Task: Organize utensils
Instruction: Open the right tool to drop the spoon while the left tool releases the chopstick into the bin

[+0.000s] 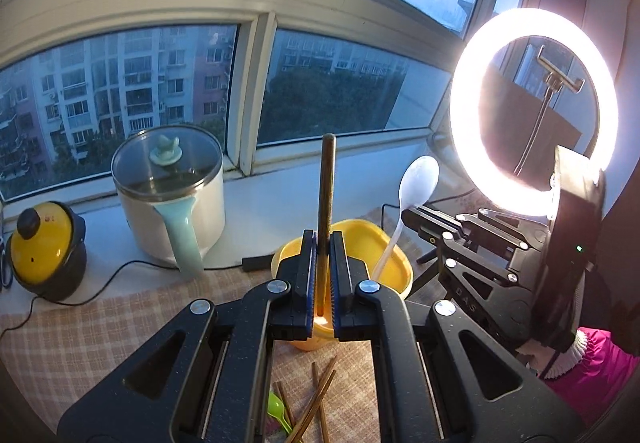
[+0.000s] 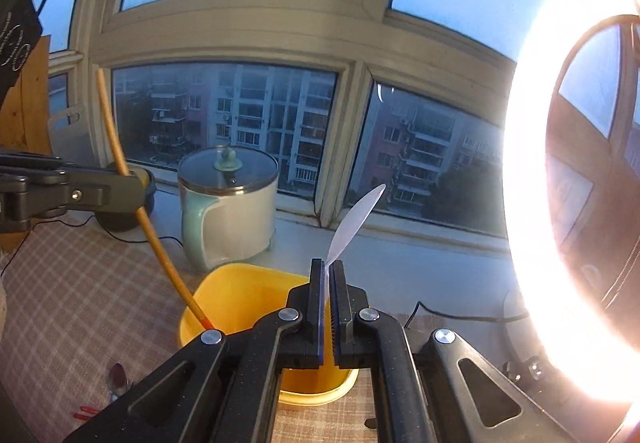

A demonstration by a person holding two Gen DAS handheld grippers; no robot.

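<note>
A checked cloth covers the table under a wide window. On the sill at the far left sits a small yellow-lidded pot, then a white electric pot with a glass lid. Near the table's far edge stands a yellow tub. The left gripper is clamped on an upright chopstick, its lower tip over the tub. The right gripper pinches a white spoon by the handle, bowl upward, above the tub. More chopsticks and a green spoon lie near the front edge. A ring light glows at the right.
</note>
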